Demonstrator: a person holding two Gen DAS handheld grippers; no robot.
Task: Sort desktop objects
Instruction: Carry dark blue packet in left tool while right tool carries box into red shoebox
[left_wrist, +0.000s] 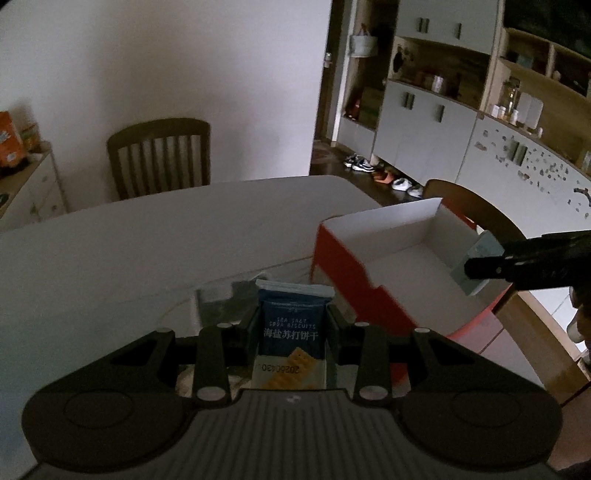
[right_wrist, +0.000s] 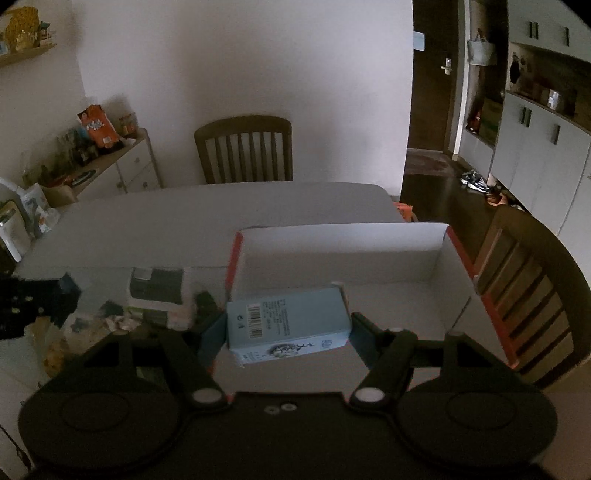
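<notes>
Left wrist view: the left gripper (left_wrist: 293, 325) is clenched on a dark blue foil packet of sea salt soda biscuits (left_wrist: 291, 332), held upright between its black fingers above the pale tabletop (left_wrist: 147, 243). Beneath it lies a blurred heap of small items, too dim to identify. Just to the right stands an open cardboard box, red outside and white inside (left_wrist: 391, 236), with nothing visible on its floor. At the far right edge the right gripper (left_wrist: 484, 267) reaches over the box's near corner, carrying a pale blue carton (left_wrist: 476, 254). A dark wooden slatted chair (left_wrist: 160, 157) stands behind the table.

Right wrist view: the right gripper (right_wrist: 288, 325) grasps the pale blue rectangular carton (right_wrist: 288, 325) across its long sides, barcode face up, held level over the box (right_wrist: 340, 240) interior, near the front wall. The left gripper (right_wrist: 29, 306) shows as a dark shape at the left edge, over a cluttered pile of packets and wrappers (right_wrist: 147, 299).

Judgement: the step in hand looks like dropping the carton into the box. To do it well, lower the carton well inside the walls before opening the fingers, so it lands flat, not on the rim. Place it towards one side, leaving room for the biscuit packet, and bring the left gripper across only once the right is out of the way.
</notes>
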